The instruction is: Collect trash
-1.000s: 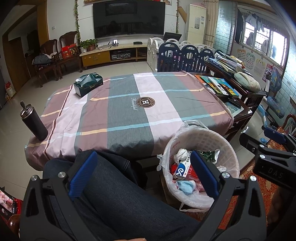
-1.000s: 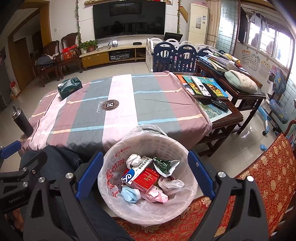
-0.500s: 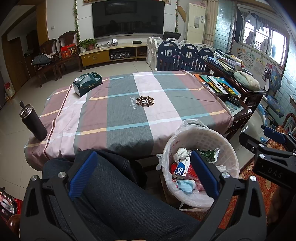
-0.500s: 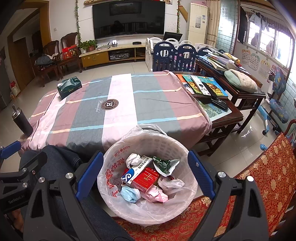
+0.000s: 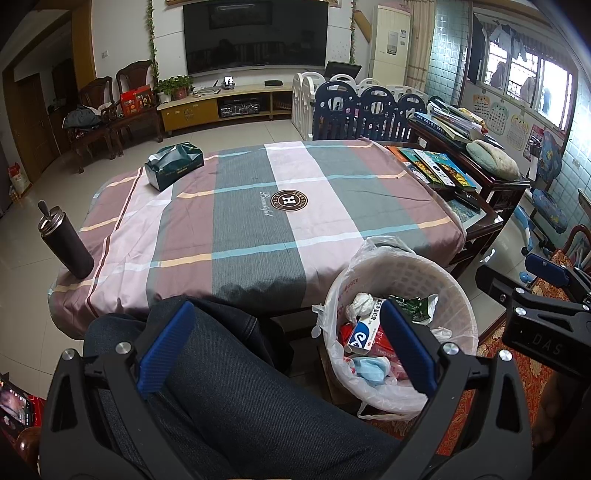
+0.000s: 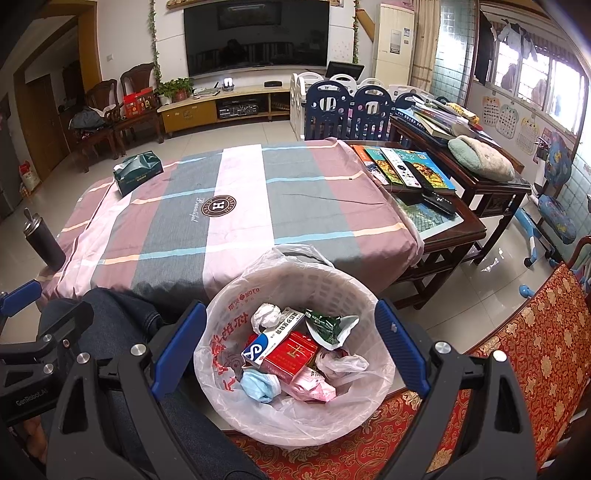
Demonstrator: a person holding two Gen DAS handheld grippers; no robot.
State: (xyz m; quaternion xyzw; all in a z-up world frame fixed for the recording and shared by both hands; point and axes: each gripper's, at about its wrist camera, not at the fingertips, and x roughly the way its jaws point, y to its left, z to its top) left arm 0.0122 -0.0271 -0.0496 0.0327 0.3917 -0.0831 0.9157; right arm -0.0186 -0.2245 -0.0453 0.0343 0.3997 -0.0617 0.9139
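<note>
Both tools, left tool (image 5: 284, 347) and right tool (image 6: 291, 345), hang wide and empty; we judge the table (image 6: 236, 206) cleared, its rubbish inside the wastebasket (image 6: 295, 280).

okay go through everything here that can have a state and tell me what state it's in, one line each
Left gripper: open, empty.
Right gripper: open, empty.
Trash basket: bag-lined, partly filled.
Tissue pack: opened on top.
Dark bottle: upright, lid on.
TV: off.

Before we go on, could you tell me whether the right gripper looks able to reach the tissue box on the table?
Probably not without leaning: the tissue box sits at the table's far corner, while the open right gripper hangs over the trash basket.
</note>
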